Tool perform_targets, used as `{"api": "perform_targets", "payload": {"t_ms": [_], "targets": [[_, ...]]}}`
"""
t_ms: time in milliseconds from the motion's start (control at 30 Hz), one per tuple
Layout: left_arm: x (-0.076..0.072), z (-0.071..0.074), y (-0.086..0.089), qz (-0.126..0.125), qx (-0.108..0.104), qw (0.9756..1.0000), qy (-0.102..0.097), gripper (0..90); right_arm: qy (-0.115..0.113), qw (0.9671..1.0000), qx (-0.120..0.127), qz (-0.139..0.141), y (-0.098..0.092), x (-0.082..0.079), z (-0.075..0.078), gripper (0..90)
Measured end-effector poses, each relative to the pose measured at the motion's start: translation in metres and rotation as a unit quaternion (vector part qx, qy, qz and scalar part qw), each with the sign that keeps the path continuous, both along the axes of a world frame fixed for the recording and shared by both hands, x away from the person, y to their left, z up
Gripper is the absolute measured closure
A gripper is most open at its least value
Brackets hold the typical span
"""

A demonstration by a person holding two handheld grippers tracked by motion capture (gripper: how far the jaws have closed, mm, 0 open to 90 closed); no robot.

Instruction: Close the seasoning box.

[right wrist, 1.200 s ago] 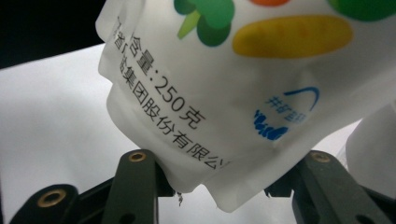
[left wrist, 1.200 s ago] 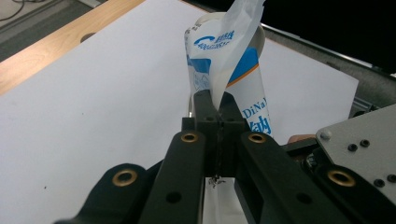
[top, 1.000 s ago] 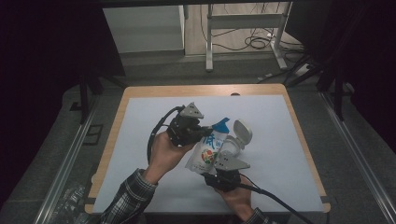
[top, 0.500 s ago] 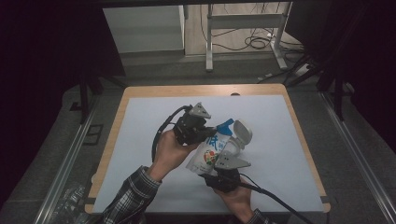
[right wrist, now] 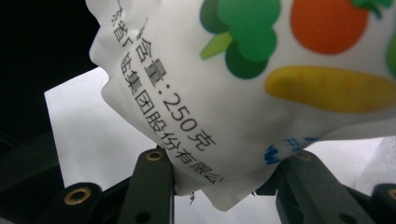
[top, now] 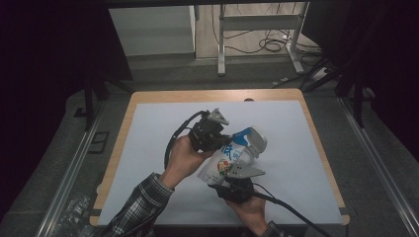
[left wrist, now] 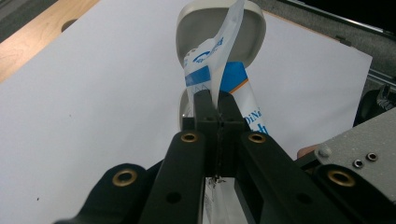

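Against a second ago: both hands a shade lower and closer together over the middle of the white mat [top: 148, 148], pouch and bowl carried along, nothing set down.

Largest first: table [top: 123, 143] with wooden rim bare along the left and far edges; wide open mat to the left, right and beyond the hands, less on the near side. Past the far edge, floor and a metal frame [top: 257, 29].

White bowl [top: 257, 140], just behind the pouch top, tilted.

Printed pouch [top: 225, 163], held up off the mat between the two grippers.

Left gripper [top: 228, 139], pinched flat on the pouch's top strip [left wrist: 219, 70].

Right gripper [top: 223, 181], jaws just been closing, clamped around the pouch's bottom end [right wrist: 219, 191].
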State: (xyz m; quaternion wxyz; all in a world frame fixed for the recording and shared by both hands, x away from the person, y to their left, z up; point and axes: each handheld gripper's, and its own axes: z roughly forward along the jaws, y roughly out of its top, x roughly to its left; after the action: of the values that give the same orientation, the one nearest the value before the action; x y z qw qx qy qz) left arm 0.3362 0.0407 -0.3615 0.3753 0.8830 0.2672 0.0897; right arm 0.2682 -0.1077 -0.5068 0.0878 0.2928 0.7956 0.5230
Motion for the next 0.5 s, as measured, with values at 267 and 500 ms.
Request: {"api": "perform_targets", "payload": {"t_ms": [267, 500], "targets": [[0.005, -0.0017, -0.0046, -0.007, 0.003, 0.9999, 0.009, 90.0, -0.002, 1.0, 0.003, 0.008, -0.0002, 0.0009, 0.0003, 67.5], [0.009, -0.0029, -0.0096, -0.019, 0.02, 0.9995, 0.018, 90.0, -0.004, 0.9999, 0.003, 0.014, 0.0008, 0.0003, -0.0003, 68.1]]}}
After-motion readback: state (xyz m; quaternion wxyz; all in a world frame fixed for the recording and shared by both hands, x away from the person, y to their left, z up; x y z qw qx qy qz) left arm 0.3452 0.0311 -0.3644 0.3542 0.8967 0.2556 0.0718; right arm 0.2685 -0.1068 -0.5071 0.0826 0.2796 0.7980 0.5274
